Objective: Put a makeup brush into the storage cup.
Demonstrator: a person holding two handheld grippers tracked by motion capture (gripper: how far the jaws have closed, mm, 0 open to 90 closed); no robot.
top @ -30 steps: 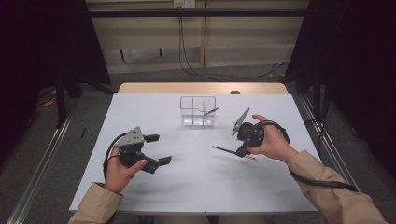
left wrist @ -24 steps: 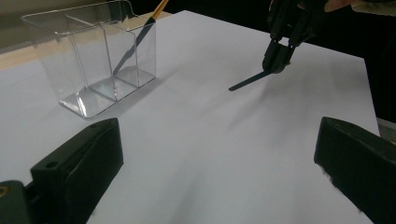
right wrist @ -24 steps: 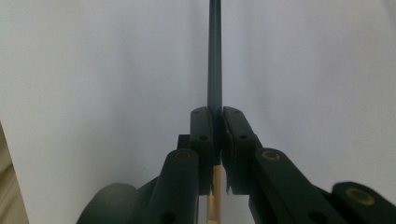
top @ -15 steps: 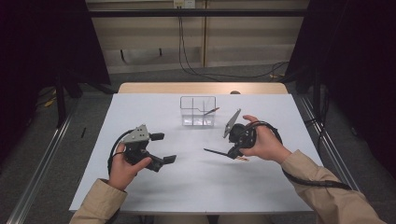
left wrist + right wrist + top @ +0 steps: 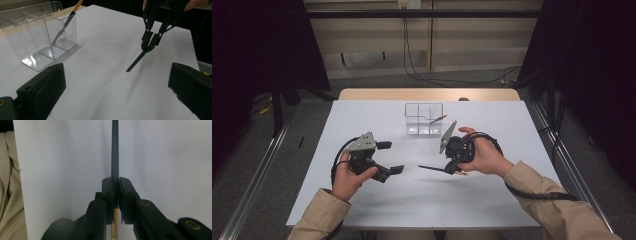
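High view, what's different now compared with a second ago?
The right tool, shut on the dark pencil, has carried it leftward toward the table's middle. The left tool has drifted slightly right, jaws open. The clear organizer and the pencil inside it stayed put.

The tabletop [image 5: 362,200] is matt white and smooth, like paper or laminate. The organizer [image 5: 42,37] is clear, glossy plastic with bright reflections on its floor. The pencil [image 5: 114,152] has a smooth dark-blue painted shaft and a bare wood-coloured end. The right hand-held gripper [image 5: 114,195] has matt black plastic jaws. Sleeves [image 5: 557,210] look like beige cloth.
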